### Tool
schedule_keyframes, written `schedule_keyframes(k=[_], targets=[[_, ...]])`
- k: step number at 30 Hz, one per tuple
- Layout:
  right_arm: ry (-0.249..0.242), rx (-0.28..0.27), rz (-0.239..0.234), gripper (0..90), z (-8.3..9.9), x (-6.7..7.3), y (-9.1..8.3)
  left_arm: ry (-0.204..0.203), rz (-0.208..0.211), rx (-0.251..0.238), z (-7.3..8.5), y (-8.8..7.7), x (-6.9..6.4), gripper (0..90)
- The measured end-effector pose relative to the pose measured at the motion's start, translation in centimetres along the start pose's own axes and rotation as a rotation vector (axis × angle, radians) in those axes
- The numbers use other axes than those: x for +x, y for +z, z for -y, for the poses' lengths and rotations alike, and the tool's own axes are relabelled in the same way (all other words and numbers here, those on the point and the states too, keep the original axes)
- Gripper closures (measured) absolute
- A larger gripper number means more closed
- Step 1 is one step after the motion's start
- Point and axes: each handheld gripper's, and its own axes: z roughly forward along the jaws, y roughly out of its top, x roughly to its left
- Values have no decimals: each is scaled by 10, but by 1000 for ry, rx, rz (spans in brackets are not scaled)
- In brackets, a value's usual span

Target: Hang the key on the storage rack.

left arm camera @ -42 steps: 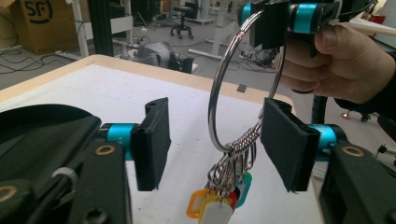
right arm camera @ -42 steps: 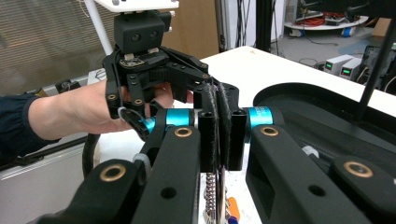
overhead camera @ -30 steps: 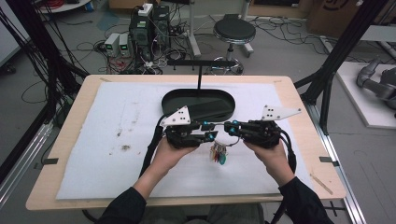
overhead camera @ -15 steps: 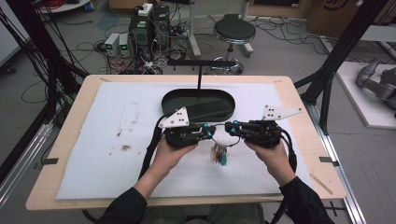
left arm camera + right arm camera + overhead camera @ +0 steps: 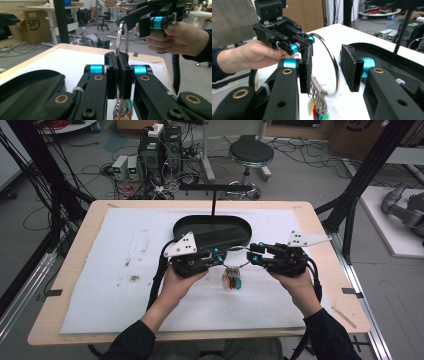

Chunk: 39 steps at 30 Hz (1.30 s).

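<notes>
A metal ring (image 5: 235, 265) with coloured tags (image 5: 232, 282) hanging from it is held above the white mat between my two grippers. My left gripper (image 5: 220, 259) is shut on the ring (image 5: 120, 37), its pads pressed together around the wire. My right gripper (image 5: 255, 259) faces it from the right. Its jaws have just been opening and now stand apart, with the ring (image 5: 335, 68) between the pads (image 5: 349, 66) and free of them. The tags (image 5: 318, 110) dangle below. The left gripper (image 5: 307, 42) holds the ring's far side.
A black oval tray (image 5: 210, 232) lies just behind the grippers, with a thin black post (image 5: 213, 200) rising at its back. A white mat (image 5: 110, 270) covers the wooden table (image 5: 320, 220).
My right gripper's jaws have parted and let go of the ring, which now hangs from the left gripper. Both hands have stayed in place.
</notes>
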Motion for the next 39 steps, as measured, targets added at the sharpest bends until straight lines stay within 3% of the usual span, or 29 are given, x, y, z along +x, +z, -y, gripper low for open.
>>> schedule_keyframes(k=[5, 12, 21, 28, 39], targets=[[0, -13, 43, 532, 2, -10, -14, 3, -51, -20, -7, -13, 8, 867], [26, -22, 91, 481, 13, -29, -29, 24, -118, -55, -26, -33, 19, 867], [50, -22, 151, 434, 21, -44, -42, 31, -203, -76, -41, -56, 37, 867], [68, -29, 186, 425, 26, -50, -48, 35, -263, -86, -49, -68, 53, 867], [80, -7, 259, 372, 32, -58, -55, 45, -324, -72, -57, -71, 73, 867]])
